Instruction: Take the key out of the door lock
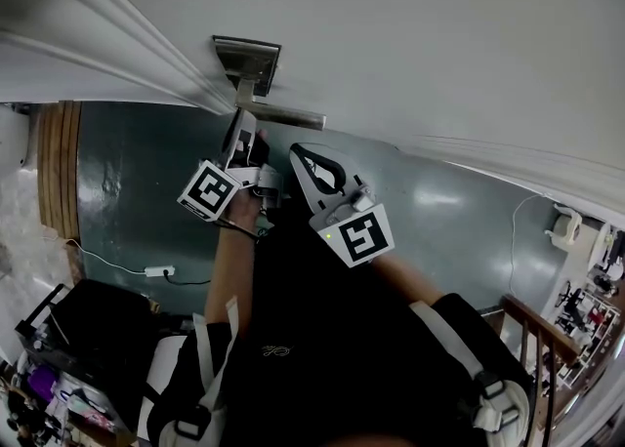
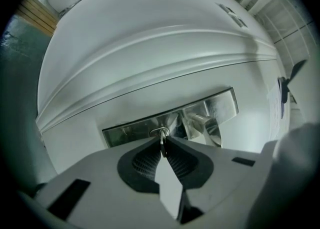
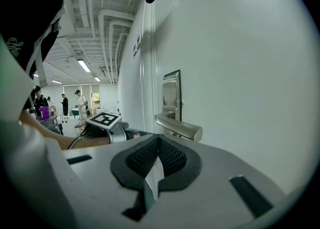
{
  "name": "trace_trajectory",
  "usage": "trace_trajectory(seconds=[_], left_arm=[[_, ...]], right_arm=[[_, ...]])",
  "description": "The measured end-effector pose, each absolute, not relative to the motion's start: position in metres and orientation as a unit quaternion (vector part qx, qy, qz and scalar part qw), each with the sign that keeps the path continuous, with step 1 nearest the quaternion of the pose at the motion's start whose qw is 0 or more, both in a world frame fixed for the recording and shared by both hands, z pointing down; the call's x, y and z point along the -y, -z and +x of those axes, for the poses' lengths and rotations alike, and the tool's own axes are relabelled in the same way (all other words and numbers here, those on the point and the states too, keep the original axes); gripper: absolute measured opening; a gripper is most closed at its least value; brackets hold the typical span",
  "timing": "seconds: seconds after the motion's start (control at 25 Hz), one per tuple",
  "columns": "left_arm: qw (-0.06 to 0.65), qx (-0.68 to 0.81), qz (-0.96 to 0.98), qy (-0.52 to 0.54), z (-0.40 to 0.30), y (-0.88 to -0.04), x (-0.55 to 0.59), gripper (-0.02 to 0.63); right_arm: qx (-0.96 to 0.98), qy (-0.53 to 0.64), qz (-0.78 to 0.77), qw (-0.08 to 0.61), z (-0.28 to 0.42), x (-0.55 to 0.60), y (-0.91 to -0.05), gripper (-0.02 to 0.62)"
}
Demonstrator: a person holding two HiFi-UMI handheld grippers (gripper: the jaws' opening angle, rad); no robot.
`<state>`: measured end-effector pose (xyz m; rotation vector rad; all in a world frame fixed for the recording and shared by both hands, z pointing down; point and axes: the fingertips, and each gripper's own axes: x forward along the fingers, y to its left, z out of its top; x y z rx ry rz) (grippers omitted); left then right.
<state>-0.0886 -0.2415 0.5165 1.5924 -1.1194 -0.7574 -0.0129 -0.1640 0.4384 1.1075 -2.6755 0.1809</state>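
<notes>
A steel lock plate sits on the white door, with the lever handle on it. From the keyhole sticks a small silver key. My left gripper is shut on the key, its dark pads pressed on both sides of it right at the plate. In the head view the left gripper reaches up under the handle. My right gripper is shut with nothing held; it hangs a little below and beside the handle and lock plate.
The door's raised moulding runs to the left of the plate. Below lies a dark green floor with a power strip, black bags at lower left and a wooden railing at lower right. People stand far off.
</notes>
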Motion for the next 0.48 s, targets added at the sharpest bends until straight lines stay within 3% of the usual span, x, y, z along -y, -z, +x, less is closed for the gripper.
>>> trace_trajectory(seconds=[0.48], left_arm=[[0.512,0.473,0.641,0.321,-0.0907,-0.5209,0.2370,0.041]], right_arm=[[0.917,-0.069,0.376,0.113,-0.0159,0.1633,-0.4372,0.009]])
